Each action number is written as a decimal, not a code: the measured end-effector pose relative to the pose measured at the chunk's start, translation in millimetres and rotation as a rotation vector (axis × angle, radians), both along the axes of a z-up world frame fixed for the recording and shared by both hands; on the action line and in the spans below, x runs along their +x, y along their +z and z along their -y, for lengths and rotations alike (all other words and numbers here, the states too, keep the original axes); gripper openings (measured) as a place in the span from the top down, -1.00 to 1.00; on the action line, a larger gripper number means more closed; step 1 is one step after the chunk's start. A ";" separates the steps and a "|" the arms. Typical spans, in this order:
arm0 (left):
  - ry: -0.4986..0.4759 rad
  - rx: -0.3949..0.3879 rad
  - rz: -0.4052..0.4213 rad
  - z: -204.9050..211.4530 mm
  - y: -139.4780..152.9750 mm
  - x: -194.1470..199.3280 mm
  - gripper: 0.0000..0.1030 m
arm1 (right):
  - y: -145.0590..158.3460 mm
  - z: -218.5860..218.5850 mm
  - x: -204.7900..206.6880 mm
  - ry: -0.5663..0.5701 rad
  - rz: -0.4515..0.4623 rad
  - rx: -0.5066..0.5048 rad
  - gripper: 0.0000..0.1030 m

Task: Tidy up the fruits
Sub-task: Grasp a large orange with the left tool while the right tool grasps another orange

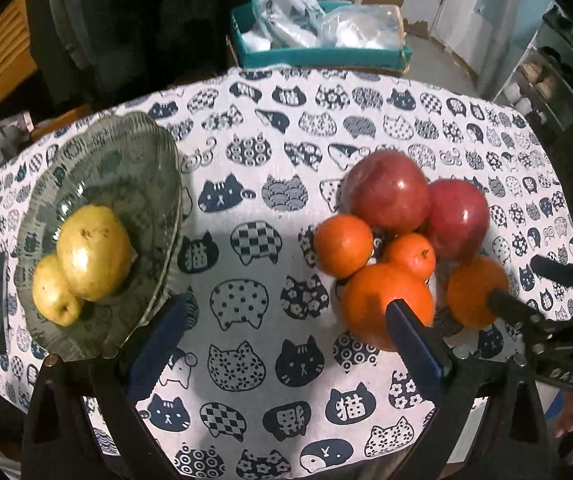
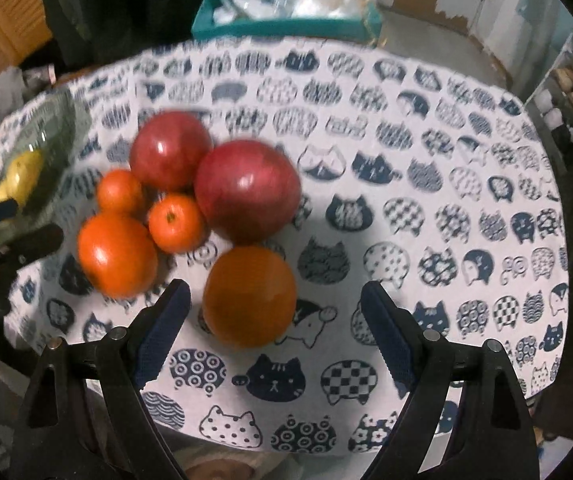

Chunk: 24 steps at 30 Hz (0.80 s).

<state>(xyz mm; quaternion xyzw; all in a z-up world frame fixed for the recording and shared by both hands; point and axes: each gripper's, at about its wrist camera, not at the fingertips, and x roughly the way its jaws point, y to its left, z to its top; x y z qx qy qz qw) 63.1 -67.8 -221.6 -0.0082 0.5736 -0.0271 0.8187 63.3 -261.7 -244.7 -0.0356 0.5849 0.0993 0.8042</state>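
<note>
Cloth [image 1: 270, 216] print carries Chinese characters inside cat heads: 猫 on dark cat [image 1: 197, 255] beside bowl [image 1: 158, 148], 猫 again on dark cat [image 1: 351, 405] near front edge. Neighbouring cat [image 1: 288, 420] holds a character too blurred to read. Right wrist view: nothing legible.

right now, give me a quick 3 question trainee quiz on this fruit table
1. How many yellow fruits lie in the glass bowl?
2. True or false: the right gripper is clamped on an orange.
3. Which fruit sits nearest the right gripper's open fingers: a) a red apple b) the lone large orange c) a small orange

Key: 1. Two. 2. False, its jaws stand open with nothing gripped. 3. b
</note>
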 end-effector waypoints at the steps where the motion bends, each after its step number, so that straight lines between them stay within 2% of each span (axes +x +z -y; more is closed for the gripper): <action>1: 0.004 -0.005 -0.010 -0.5 -2.3 0.6 -0.95 | -3.4 -1.1 0.2 0.003 -0.005 -0.003 -0.67; 8: -0.003 -0.016 -0.018 2.1 -4.8 1.4 -0.95 | -25.6 -8.3 5.8 0.025 -0.051 0.003 -0.66; 15: -0.017 -0.037 -0.025 7.7 -6.7 3.4 -0.95 | -42.4 -9.1 8.5 0.033 -0.103 0.057 -0.17; 19: -0.037 -0.058 -0.020 15.0 -6.1 4.4 -0.95 | -41.6 -12.8 5.5 0.051 -0.098 0.044 -0.14; 24: -0.066 -0.082 -0.038 29.9 -12.1 7.0 -0.95 | -32.5 4.3 3.6 0.001 -0.077 0.045 -0.13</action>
